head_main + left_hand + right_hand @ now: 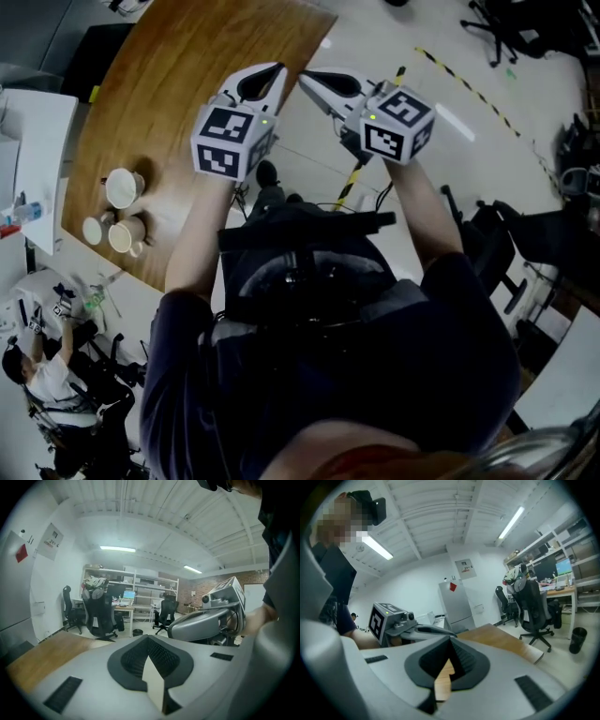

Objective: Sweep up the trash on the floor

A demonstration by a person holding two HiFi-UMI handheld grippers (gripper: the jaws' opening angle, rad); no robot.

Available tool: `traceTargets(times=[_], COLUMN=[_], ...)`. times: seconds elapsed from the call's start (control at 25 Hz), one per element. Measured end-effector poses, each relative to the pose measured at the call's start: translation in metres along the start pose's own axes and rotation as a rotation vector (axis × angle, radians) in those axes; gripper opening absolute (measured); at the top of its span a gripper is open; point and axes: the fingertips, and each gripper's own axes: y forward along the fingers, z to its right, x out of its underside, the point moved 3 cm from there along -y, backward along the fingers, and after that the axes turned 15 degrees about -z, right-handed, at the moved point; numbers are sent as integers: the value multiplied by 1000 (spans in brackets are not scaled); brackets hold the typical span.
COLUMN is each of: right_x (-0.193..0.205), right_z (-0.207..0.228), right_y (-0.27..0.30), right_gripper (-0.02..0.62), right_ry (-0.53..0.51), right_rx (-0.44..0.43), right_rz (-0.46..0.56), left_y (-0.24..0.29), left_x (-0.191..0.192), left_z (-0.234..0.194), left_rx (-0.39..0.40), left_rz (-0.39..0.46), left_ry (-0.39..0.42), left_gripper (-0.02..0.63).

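No trash or sweeping tool shows in any view. In the head view my left gripper (276, 68) and right gripper (306, 76) are held out side by side, tips close together, above the end of a wooden table (178, 84) and the pale floor (450, 150). Both are shut with nothing between the jaws. The left gripper view shows its closed jaws (149, 640) and the right gripper (206, 620) beside it. In the right gripper view its jaws (450, 642) are closed too, with the left gripper (393, 620) alongside and the table (506, 641) beyond.
Three paper cups (120, 211) stand on the table's left side. Yellow-black tape (469, 86) crosses the floor. Office chairs (98, 611) and desks with shelves line the far wall. A black bin (577, 640) stands by a chair (529, 606). Another person (47, 384) crouches at lower left.
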Motion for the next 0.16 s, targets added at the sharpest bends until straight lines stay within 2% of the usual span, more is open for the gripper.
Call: traceTargets(times=[0.16], right_x=[-7], right_z=[24], right_y=[24], right_gripper=[9], right_ry=[4], right_rx=[13], right_rz=[-48], left_y=[28], left_x=[-8], left_z=[-34], left_rx=[44], left_rz=[13], left_ry=[-39], left_gripper=[0])
